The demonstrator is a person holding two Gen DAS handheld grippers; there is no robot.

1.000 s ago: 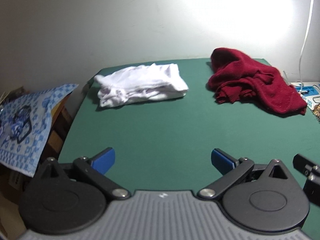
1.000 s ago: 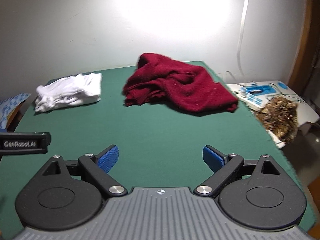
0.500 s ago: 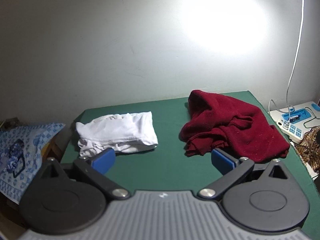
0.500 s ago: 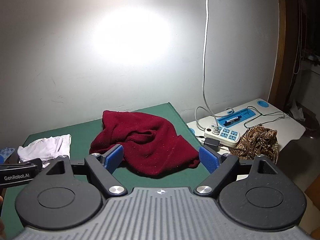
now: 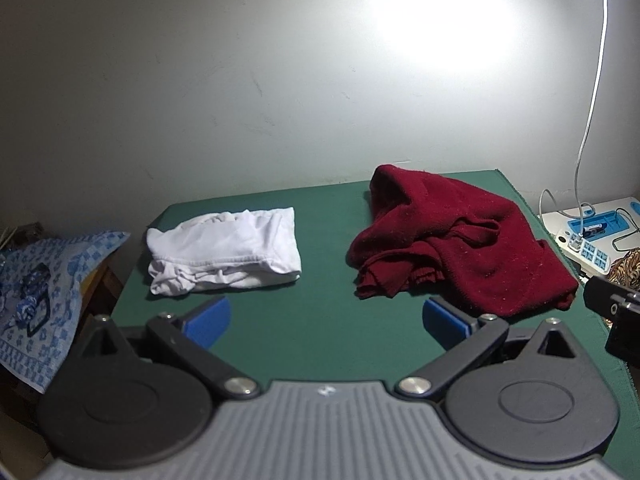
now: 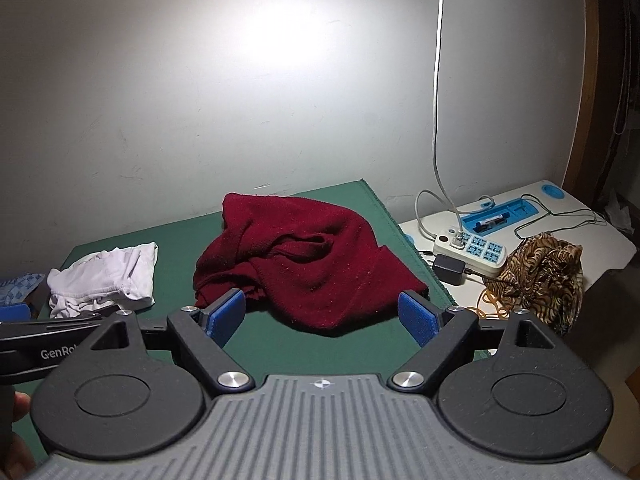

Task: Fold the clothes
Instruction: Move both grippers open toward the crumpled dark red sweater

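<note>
Both tools hang back over the near edge of the green counter [image 5: 320,240], and neither touches any cloth; I judge this a pause to size up the work, since from here each camera takes in both garments at once. The left hand-held gripper [image 5: 327,318] has its blue pads spread wide with nothing between them, only bare green cloth beyond. The right hand-held gripper [image 6: 322,316] is likewise wide open and empty, and its gap frames the near hem of the red sweater [image 6: 312,264], which suggests that this is the piece to be taken up first.

The red sweater lies in a crumpled heap at the far right of the counter, close to the wall and to the right edge. It is a thick, fuzzy knit, bunched into deep rolls, with a ribbed edge turned out toward the front left; no sleeve or collar can be told apart for certain. The white garment [image 5: 224,248] sits well apart from it, at the far left, as a thin, roughly folded bundle with wrinkled hems showing along its front. It looks half done at best, so both pieces seem to need folding
</note>
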